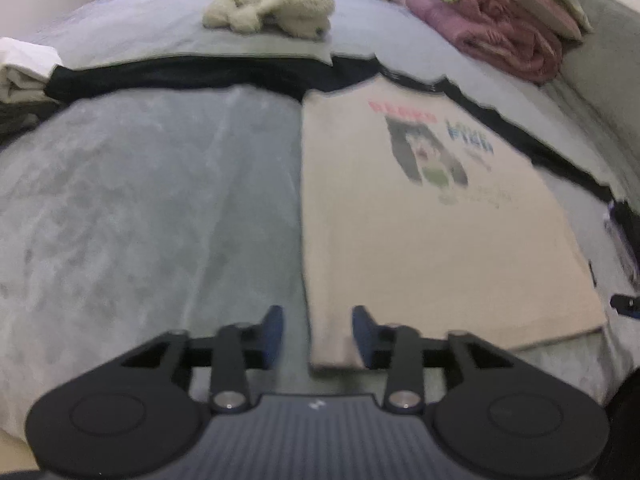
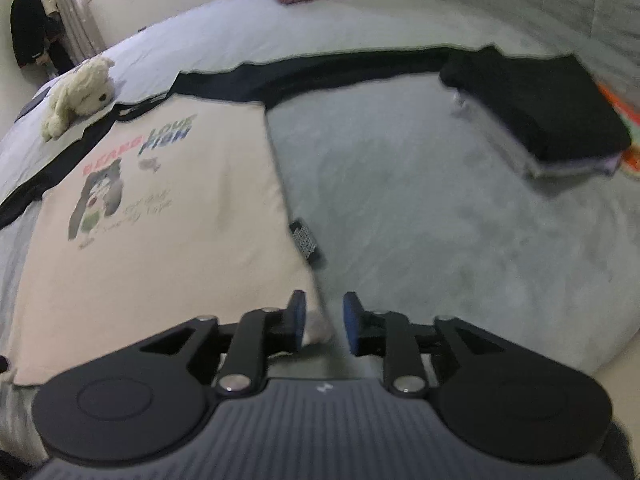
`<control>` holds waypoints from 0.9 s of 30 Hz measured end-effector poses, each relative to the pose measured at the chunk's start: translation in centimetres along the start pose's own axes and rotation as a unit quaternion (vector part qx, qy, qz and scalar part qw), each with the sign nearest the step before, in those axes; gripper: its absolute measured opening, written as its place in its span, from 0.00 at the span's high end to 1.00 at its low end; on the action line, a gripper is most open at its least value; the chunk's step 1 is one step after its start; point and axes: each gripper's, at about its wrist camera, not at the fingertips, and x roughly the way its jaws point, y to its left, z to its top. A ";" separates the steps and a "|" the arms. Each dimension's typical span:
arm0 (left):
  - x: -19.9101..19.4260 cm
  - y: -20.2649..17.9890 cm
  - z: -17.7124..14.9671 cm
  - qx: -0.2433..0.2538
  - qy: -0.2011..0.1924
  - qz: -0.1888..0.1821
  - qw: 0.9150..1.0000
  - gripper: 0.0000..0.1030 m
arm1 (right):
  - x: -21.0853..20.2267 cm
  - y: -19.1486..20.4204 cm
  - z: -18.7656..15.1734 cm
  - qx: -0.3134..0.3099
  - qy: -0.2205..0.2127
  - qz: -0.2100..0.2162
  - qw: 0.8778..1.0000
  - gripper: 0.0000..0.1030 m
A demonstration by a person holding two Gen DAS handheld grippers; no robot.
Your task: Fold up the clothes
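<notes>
A cream T-shirt [image 1: 432,240] with a cartoon print and black sleeves lies flat on the grey bed, its sides folded in; it also shows in the right wrist view [image 2: 160,232]. My left gripper [image 1: 318,334] is open, its fingers astride the shirt's near left corner. My right gripper [image 2: 324,322] is open at the shirt's near right corner, the left finger over the cloth. A small black tag [image 2: 306,240] lies by the shirt's right edge.
A white plush dog [image 1: 272,10] lies at the far side of the bed [image 1: 140,200]. Pink and green blankets [image 1: 504,20] are piled at the back right. A folded black garment on a stack [image 2: 552,116] lies to the right. White folded clothes [image 1: 20,68] sit far left.
</notes>
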 end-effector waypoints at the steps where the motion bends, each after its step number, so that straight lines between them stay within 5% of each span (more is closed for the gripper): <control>1: -0.2 0.3 0.4 -0.006 -0.006 0.001 1.000 0.60 | 0.0 -0.2 0.3 0.003 -0.004 0.006 1.000 0.70; 7: 0.8 0.6 3.7 -0.035 -0.022 -0.010 0.999 0.58 | 1.0 0.5 2.0 0.001 -0.008 0.024 1.000 0.70; 13: 4.1 -2.8 5.8 0.005 -0.012 -0.022 1.000 0.57 | 3.1 4.1 3.2 -0.070 0.000 0.051 0.996 0.70; 19: 8.3 -6.0 8.2 0.044 -0.006 -0.023 0.999 0.57 | 6.0 8.6 4.0 -0.205 -0.014 0.072 0.976 0.70; 27: 13.9 -6.2 11.8 0.071 -0.021 0.015 0.997 0.55 | 10.8 10.5 6.6 -0.257 0.001 0.098 0.961 0.69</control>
